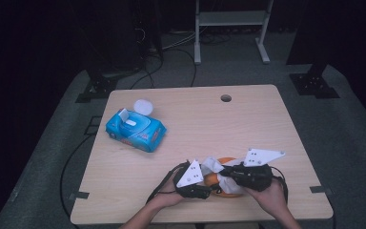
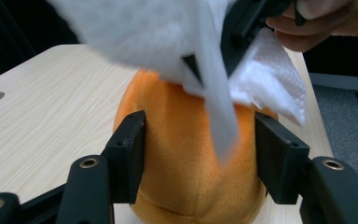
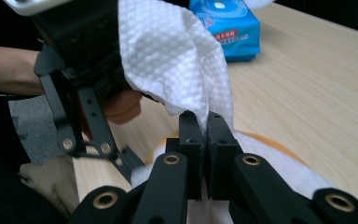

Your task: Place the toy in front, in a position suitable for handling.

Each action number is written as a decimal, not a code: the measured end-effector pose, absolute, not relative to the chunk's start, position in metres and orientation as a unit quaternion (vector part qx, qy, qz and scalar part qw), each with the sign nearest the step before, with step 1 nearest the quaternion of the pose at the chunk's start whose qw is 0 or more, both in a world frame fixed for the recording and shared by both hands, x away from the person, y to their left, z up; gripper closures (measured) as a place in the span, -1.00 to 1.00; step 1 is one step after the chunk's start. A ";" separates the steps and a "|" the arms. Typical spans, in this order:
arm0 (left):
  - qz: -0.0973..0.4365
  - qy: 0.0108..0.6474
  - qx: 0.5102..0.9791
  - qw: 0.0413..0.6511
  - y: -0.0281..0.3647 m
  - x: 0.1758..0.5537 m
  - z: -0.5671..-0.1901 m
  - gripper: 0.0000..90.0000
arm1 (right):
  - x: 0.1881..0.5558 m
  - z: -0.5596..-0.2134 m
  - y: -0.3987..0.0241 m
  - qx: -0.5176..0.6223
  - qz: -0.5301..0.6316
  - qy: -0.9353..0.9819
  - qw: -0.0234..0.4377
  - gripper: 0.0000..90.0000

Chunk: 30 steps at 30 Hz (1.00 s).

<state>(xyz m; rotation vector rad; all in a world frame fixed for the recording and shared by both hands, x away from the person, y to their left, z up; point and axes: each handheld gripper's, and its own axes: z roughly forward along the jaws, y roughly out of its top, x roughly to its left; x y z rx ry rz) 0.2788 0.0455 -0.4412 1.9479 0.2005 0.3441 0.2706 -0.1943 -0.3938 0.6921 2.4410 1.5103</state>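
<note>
A dark room with grey carpet and a white metal rack at the upper middle of the high view surrounds a pale wooden tabletop (image 1: 248, 119), which has a round cable hole near its far edge. At the upper left of that surface lie a blue soft pack of wet wipes (image 1: 136, 130) and, just behind it, a small round white lid (image 1: 143, 106). The work sits at the bottom centre of the frame: a rounded orange plush toy (image 2: 186, 158) rests on the wood near the front edge, between the two hands. The left gripper (image 2: 200, 154) has its fingers (image 2: 128, 154) partly spread on either side of the toy's flanks, close against the fabric, though whether they press it cannot be told. The right gripper (image 3: 204, 149) comes in from the right, its fingers pinched shut on a white embossed wipe (image 3: 177, 60) that drapes over the toy's top. The toy lies directly below the wipe, so wiping likely means dragging downward across it.
</note>
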 end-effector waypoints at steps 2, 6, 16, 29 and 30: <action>0.144 0.086 0.822 0.545 0.049 0.281 -0.442 -0.10 | 0.272 -0.392 -0.202 0.241 0.510 0.820 0.104 0.92; 0.135 0.091 0.825 0.542 0.056 0.286 -0.445 -0.12 | 0.275 -0.393 -0.223 0.269 0.505 0.812 0.114 0.92; 0.134 0.101 0.834 0.526 0.043 0.284 -0.444 -0.48 | 0.274 -0.400 -0.214 0.257 0.496 0.824 0.087 0.91; 0.192 0.100 0.811 0.543 0.049 0.290 -0.445 -0.19 | 0.279 -0.394 -0.213 0.261 0.499 0.816 0.130 0.92; 0.179 0.110 0.812 0.544 0.052 0.291 -0.444 -0.32 | 0.281 -0.398 -0.217 0.268 0.491 0.819 0.130 0.92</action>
